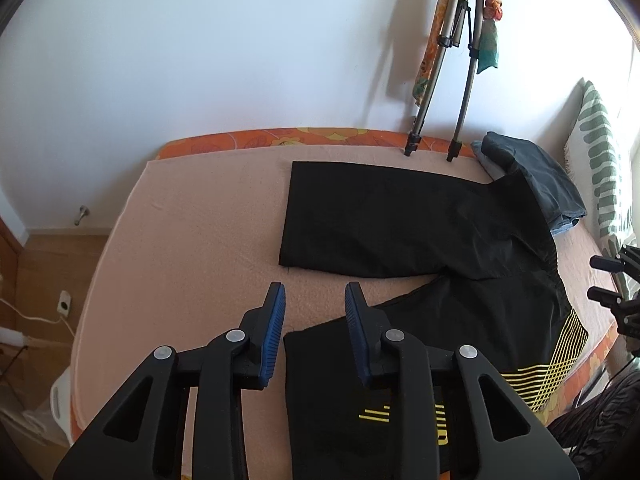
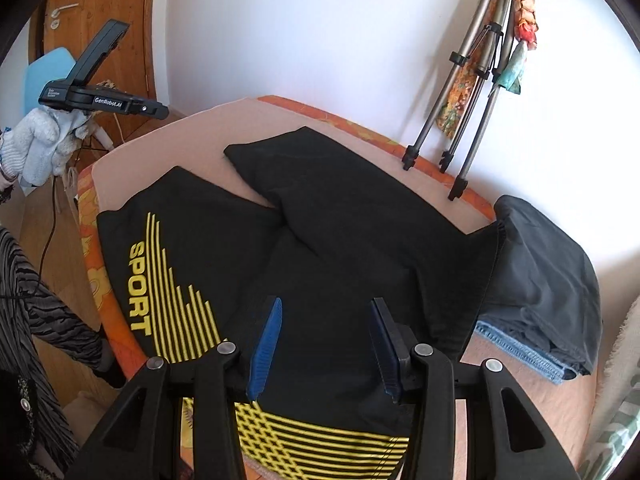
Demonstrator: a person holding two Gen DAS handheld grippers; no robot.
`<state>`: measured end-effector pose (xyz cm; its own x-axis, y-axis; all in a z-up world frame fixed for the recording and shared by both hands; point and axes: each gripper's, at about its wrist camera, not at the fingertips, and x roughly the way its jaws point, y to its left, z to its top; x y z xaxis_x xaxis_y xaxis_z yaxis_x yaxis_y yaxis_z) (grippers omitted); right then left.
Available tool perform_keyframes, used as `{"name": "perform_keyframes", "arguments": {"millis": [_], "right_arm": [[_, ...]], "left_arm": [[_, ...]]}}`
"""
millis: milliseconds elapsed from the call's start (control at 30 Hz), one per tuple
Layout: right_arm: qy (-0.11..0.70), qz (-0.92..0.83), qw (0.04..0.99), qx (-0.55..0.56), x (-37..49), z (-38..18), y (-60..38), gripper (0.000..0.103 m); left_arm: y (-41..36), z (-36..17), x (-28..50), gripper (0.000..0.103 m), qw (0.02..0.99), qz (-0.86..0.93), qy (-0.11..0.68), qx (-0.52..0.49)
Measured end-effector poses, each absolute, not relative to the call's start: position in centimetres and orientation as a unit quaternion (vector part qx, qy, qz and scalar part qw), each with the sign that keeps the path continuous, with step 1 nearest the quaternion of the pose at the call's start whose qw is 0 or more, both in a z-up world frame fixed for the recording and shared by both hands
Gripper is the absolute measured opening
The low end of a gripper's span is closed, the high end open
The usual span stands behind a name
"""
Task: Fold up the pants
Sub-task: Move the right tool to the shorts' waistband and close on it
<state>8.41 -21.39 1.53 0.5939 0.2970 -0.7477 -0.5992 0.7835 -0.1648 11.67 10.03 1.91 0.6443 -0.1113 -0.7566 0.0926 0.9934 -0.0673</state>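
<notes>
Black pants with yellow stripes and a "SPORT" print lie spread on the pink bed cover, legs apart in a V. My left gripper is open and empty, hovering above the near leg's hem end. It also shows far left in the right wrist view, held by a gloved hand. My right gripper is open and empty above the pants near the waist. Its tips show at the right edge of the left wrist view.
A tripod with scarves hung on it stands on the bed's far edge by the white wall. A stack of folded dark and denim clothes lies at the right by a patterned pillow. The wood floor, cables and a door are left.
</notes>
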Motion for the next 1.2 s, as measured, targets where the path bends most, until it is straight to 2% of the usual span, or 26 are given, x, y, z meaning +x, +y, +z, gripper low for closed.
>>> {"name": "perform_keyframes", "arguments": {"millis": [167,400,600,700,733,800,833,867,1067,1200], "right_arm": [[0.370,0.226,0.878,-0.204,14.4,3.3,-22.1,0.045],[0.395,0.198,0.872,-0.209,22.4,2.9,-23.0,0.045],[0.434,0.171,0.856,-0.223,29.1,0.6,-24.8,0.064],[0.450,0.156,0.852,-0.218,31.8,-0.7,-26.3,0.064],[0.454,0.153,0.851,-0.216,32.5,-1.1,-26.7,0.064],[0.463,0.154,0.848,-0.209,33.4,-2.0,-27.3,0.064],[0.467,0.156,0.846,-0.206,33.6,-2.4,-27.5,0.064],[0.471,0.157,0.843,-0.209,33.9,-2.9,-27.5,0.064],[0.483,0.157,0.830,-0.232,34.5,-4.7,-27.8,0.060],[0.495,0.166,0.826,-0.214,34.7,-5.2,-28.4,0.053]], "left_arm": [[10.2,1.9,16.3,0.029,0.904,-0.054,0.424,-0.012],[10.5,0.3,22.4,0.029,0.894,-0.050,0.444,-0.021],[10.2,-1.3,26.1,0.029,0.889,-0.055,0.453,-0.026],[9.7,-2.0,27.9,0.030,0.890,-0.056,0.453,-0.011],[9.6,-2.3,28.8,0.031,0.888,-0.062,0.456,-0.012],[9.4,-3.0,30.6,0.049,0.883,-0.072,0.464,-0.017],[9.4,-3.4,31.4,0.063,0.882,-0.070,0.465,-0.020],[9.4,-3.8,32.3,0.067,0.880,-0.075,0.468,-0.025],[9.2,-7.3,37.3,0.067,0.873,-0.053,0.485,-0.007],[9.5,-9.2,38.9,0.067,0.869,-0.049,0.493,-0.016]]}}
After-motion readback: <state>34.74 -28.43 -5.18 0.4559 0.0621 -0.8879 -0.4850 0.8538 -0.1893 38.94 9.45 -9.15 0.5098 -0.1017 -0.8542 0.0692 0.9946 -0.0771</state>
